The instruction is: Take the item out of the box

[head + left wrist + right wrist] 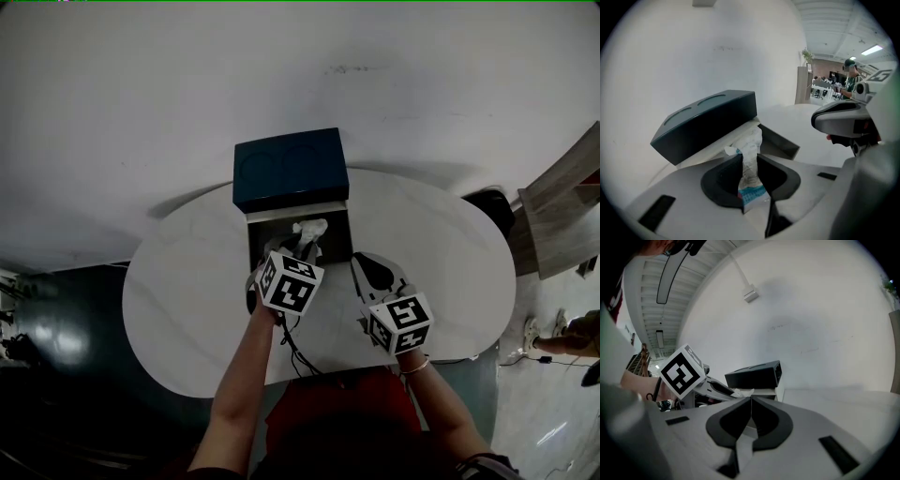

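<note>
Your left gripper (302, 246) is clamped on a crumpled white packet (310, 228). Its jaws are narrow, and the wrapper is pinched between the pads. In the left gripper view, the packet (752, 138) stands up through the jaws, and an end with blue print hangs on the near side. From the head view, the packet sits over the opening of the box (272, 234), just in front of the raised dark blue lid (289, 169). You cannot tell from these views whether it is fully clear of the box walls. Your right gripper (364, 261) rests low over the white table (187, 281), just to the right of the box. Its jaws are closed together with nothing between them, and they point toward the box (757, 373).
</note>
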Motion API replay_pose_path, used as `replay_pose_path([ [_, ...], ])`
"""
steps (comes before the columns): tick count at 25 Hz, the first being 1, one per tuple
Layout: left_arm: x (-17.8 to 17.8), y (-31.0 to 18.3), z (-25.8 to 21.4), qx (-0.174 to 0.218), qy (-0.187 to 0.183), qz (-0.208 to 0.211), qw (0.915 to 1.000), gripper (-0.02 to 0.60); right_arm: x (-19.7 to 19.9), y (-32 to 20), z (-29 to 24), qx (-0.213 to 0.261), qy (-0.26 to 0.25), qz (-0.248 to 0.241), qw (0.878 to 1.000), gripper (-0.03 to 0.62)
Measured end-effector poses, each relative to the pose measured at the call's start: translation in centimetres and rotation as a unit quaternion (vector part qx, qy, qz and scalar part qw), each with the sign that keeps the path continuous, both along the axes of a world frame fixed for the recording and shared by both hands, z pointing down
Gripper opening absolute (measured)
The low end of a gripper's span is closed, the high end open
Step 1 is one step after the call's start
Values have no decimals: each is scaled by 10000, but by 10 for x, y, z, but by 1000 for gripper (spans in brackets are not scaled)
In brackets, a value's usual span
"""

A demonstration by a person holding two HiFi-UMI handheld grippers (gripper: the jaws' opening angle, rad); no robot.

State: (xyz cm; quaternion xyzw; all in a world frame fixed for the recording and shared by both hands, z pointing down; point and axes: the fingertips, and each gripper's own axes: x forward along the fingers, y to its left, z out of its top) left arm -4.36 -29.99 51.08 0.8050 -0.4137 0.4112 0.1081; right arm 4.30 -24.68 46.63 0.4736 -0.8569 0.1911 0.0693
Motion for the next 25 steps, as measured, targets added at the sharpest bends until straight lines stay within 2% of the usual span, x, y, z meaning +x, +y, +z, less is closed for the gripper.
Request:
replay_pose_path([
  [5, -4, 16, -25, 230, 380, -103, 9990, 107, -6, 9, -14, 156, 19, 14, 9999, 17],
  [16, -25, 51, -70, 762, 957, -403, 9917, 107, -20, 29, -38, 419, 61, 50, 9991, 17],
  [21, -38, 65, -87, 952, 1487, -685, 9819, 107, -22, 39, -42, 480, 103, 88, 9988, 17],
  [25, -50, 75, -97, 1107, 1751, -855, 9746, 107, -24, 44, -50, 555, 95, 154, 9983, 17],
])
